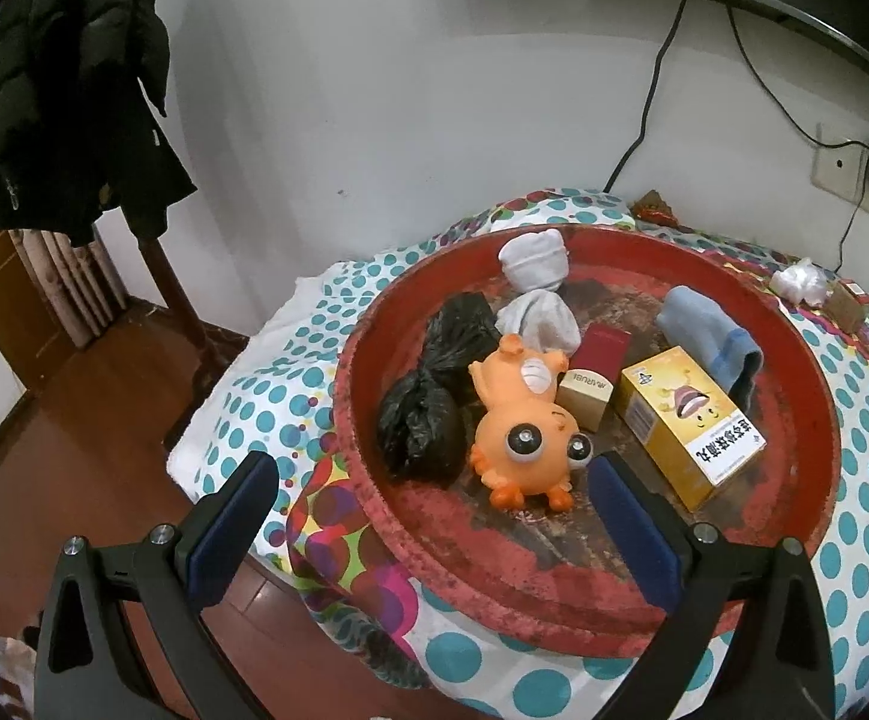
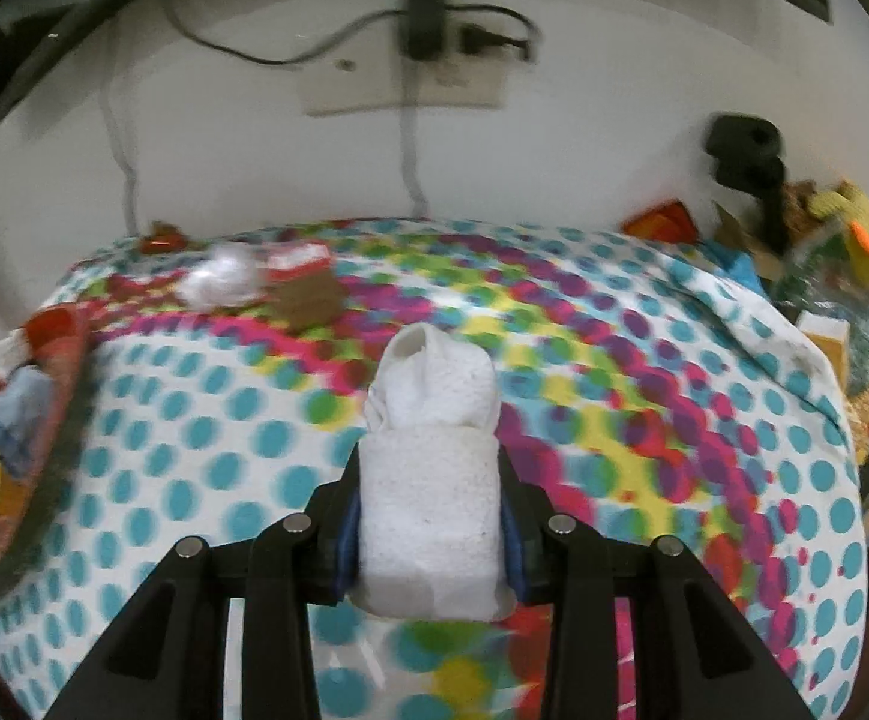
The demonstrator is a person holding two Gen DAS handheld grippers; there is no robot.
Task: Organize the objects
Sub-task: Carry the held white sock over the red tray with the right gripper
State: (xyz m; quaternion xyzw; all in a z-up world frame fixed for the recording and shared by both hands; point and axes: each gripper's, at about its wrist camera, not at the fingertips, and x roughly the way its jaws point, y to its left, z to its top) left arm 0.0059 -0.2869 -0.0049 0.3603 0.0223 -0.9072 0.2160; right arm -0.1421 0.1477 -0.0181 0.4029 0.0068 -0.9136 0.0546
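Rolled white sock [image 2: 431,480] sits clamped in the right tool [image 2: 431,516] above the dotted bedspread [image 2: 614,420]. Soft cloth could slip free. The left tool [image 1: 428,498], jaws apart and empty, might nudge the orange toy [image 1: 524,426] in the red tray [image 1: 794,360].

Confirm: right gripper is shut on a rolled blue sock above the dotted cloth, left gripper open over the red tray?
Not quite. The rolled sock in the right gripper is white, as the right wrist view shows. The dotted cloth lies below it, and the left gripper is open over the red tray.
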